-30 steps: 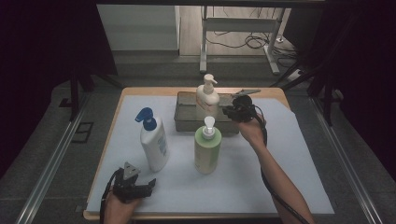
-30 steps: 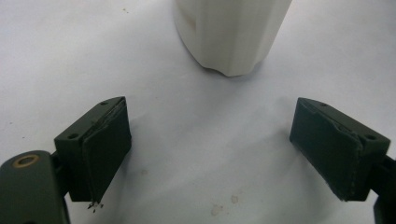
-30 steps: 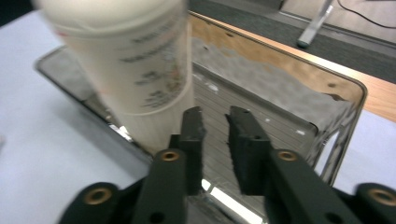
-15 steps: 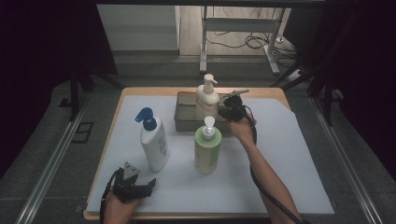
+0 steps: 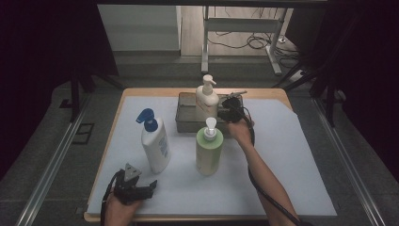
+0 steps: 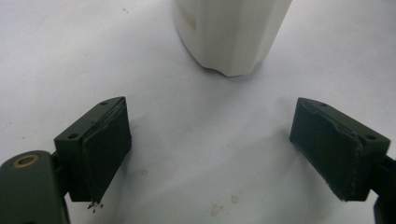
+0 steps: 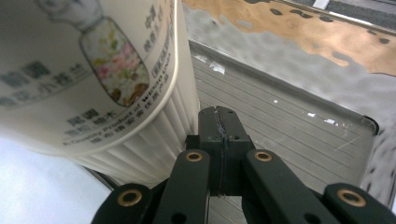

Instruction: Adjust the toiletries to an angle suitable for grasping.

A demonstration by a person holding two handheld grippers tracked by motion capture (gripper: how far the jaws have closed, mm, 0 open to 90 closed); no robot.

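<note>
A cream pump bottle (image 5: 207, 102) stands in a metal tray (image 5: 186, 118) at the back of the table. My right gripper (image 5: 221, 113) sits just to its right, low over the tray. In the right gripper view its jaws (image 7: 218, 115) are pressed together with nothing between them, right beside the cream bottle's ribbed base (image 7: 93, 79) and above the tray floor (image 7: 289, 126). My left gripper (image 5: 149, 187) rests near the front left edge, open. The left gripper view shows nothing between its jaws (image 6: 212, 130), and the base of the white bottle (image 6: 231, 37) a little ahead.
A white bottle with a blue pump (image 5: 155, 141) and a green bottle with a white pump (image 5: 209, 149) stand on the white table cover (image 5: 291, 155) in front of the tray. The right forearm crosses the cover diagonally from the front edge.
My right gripper has moved left and slightly down, from the tray's right end to the cream bottle's side. The left gripper has stayed where it was.
</note>
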